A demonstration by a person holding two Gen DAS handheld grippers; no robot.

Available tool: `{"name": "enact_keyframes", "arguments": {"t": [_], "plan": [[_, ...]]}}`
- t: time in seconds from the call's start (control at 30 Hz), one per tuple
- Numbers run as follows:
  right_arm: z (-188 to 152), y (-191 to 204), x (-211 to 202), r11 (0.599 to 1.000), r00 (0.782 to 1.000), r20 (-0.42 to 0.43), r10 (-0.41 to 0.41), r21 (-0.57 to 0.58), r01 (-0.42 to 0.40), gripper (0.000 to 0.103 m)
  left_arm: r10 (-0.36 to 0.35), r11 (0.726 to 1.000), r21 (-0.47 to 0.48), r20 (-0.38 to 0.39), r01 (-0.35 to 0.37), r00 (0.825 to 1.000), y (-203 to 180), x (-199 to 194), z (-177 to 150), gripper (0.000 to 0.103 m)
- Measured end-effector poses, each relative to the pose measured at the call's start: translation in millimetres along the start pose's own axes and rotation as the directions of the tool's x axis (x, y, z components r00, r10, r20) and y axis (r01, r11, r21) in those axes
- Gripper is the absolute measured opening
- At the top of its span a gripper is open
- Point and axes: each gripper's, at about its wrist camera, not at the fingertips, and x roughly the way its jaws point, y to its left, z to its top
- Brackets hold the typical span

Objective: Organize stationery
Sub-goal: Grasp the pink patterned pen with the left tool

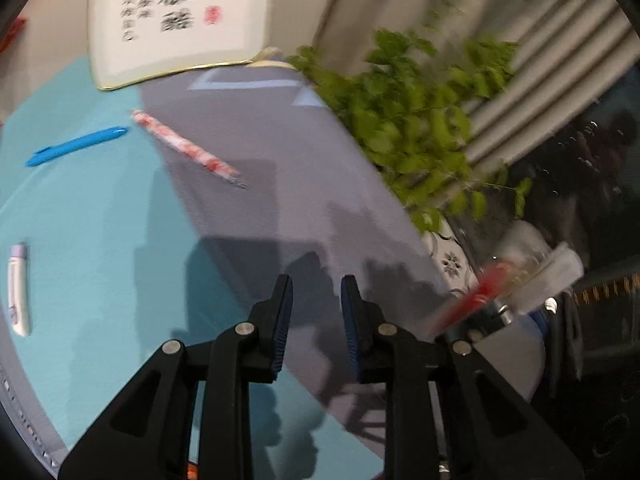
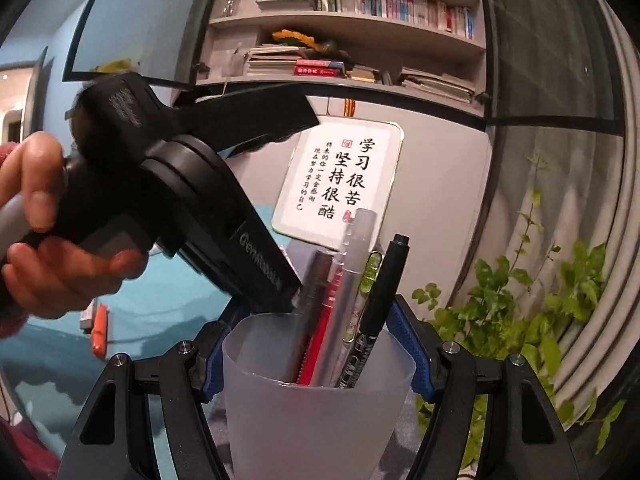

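In the right wrist view my right gripper [image 2: 316,344] is shut on a frosted plastic cup [image 2: 316,412]. The cup holds a grey pen [image 2: 316,280], a red pen [image 2: 326,316], a clear pen [image 2: 356,256] and a black marker [image 2: 386,280]. A hand holds the black housing of the left tool [image 2: 224,216] just above the cup's left rim. In the left wrist view my left gripper [image 1: 316,292] points down at the table, its jaws a little apart with nothing between them. A blue pen [image 1: 76,146], a pink-patterned pen [image 1: 184,148] and a white-lilac pen [image 1: 18,288] lie on the teal mat [image 1: 100,220].
A calligraphy plaque [image 1: 172,12] leans at the back of the table. A leafy green plant [image 1: 420,120] stands at the right, by the blurred cup [image 1: 520,284]. An orange marker [image 2: 99,332] lies on the mat at the left. Bookshelves [image 2: 360,20] fill the wall behind.
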Motion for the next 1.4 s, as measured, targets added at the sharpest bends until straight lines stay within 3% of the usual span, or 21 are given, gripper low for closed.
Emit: {"name": "enact_keyframes", "arguments": {"t": [0.1,0.17,0.37,0.57,0.7,0.73,1.07,1.23,1.4], "plan": [[1.0,1.1,-0.2,1.000,1.000,0.000,-0.001,-0.010,0.001,0.071,-0.058,0.998,0.032,0.015,0.058,0.998,-6.1,-10.5,-3.1,0.016],[2.4,1.2,-0.4,1.000,1.000,-0.017,-0.001,-0.014,0.000,0.072,-0.036,0.998,0.061,0.038,0.033,0.999,-12.2,-16.6,-6.0,0.015],[7.6,-11.4,1.4,0.997,0.978,-0.197,0.064,0.044,-0.056,0.076,-0.048,0.995,0.088,0.005,0.048,0.999,-23.6,-9.3,-14.8,0.015],[4.2,-23.3,-9.7,0.992,0.957,-0.276,0.090,0.114,-0.061,0.081,-0.026,0.994,0.103,0.005,0.025,1.000,-29.9,-4.3,-21.0,0.015],[2.4,-16.3,-13.6,0.996,0.957,-0.282,0.067,0.083,-0.045,0.080,-0.030,0.995,0.091,0.015,0.029,0.999,-28.0,-7.9,-23.3,0.015],[2.6,-14.6,-13.2,0.996,0.957,-0.281,0.069,0.078,-0.049,0.073,-0.030,0.996,0.087,0.020,0.028,0.999,-27.0,-8.9,-23.7,0.015],[8.4,-14.3,-5.2,0.996,0.972,-0.225,0.068,0.070,-0.053,0.071,0.002,1.000,-0.014,0.119,0.000,0.993,10.8,-40.2,-22.8,0.017],[23.9,-12.2,20.1,0.996,0.979,-0.187,0.085,0.048,-0.078,0.071,0.086,0.990,-0.127,0.163,-0.066,0.983,49.1,-54.2,-20.8,0.018],[46.5,-11.3,60.1,0.995,0.986,-0.142,0.086,0.053,-0.080,0.071,0.182,0.956,-0.264,0.181,-0.130,0.967,83.2,-60.2,-9.2,0.019]]}}
